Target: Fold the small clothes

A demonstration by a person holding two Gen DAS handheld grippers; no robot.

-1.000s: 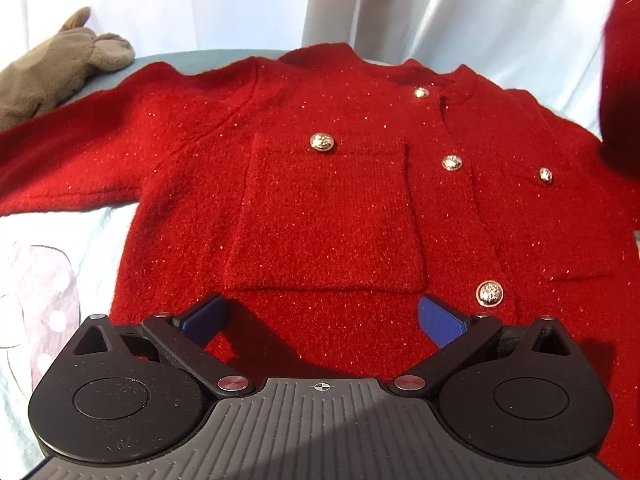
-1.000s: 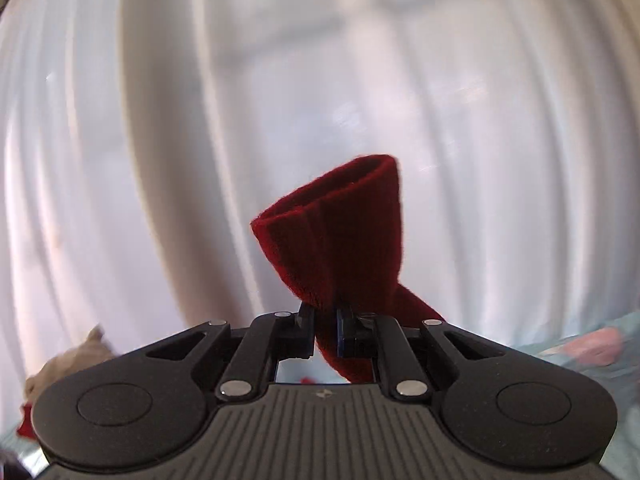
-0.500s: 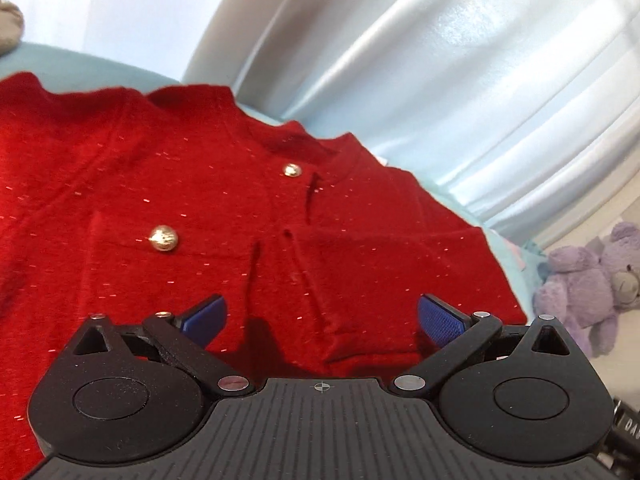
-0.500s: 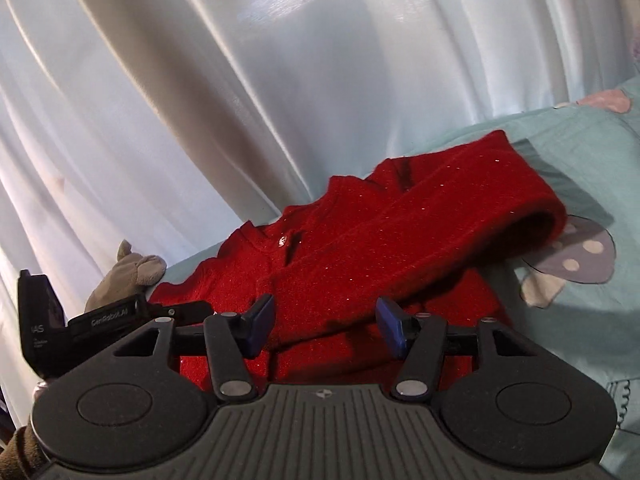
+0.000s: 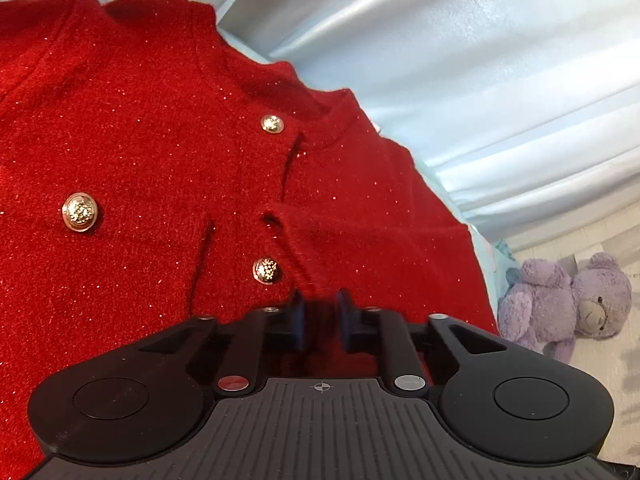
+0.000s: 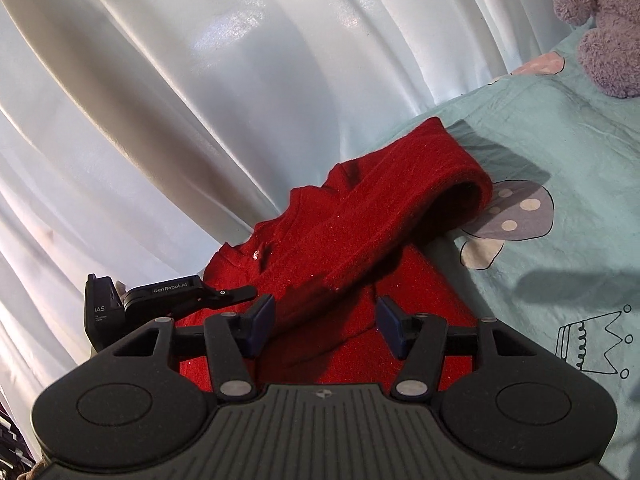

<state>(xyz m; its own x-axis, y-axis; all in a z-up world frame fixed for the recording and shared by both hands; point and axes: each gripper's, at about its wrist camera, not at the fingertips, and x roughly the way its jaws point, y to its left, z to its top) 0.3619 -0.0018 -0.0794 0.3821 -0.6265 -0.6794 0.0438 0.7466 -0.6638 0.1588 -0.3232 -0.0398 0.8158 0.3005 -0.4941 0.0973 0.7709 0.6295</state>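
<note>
Red cardigan [image 5: 168, 152] lies flat on the teal sheet [image 6: 560, 152], front up, one sleeve [image 6: 400, 216] folded across its body. Left claw [image 5: 322, 312] has just closed and pinches the sleeve cuff beside a gold button [image 5: 266, 271]. Right claw [image 6: 324, 322] stands half open over the cardigan, gripping nothing. Purple bear [image 5: 568, 304] sits beyond the cardigan.

The left hand-held gripper [image 5: 320, 312] has just been closing, fabric pinched between; the right hand-held gripper [image 6: 326, 326] stands half open.
</note>
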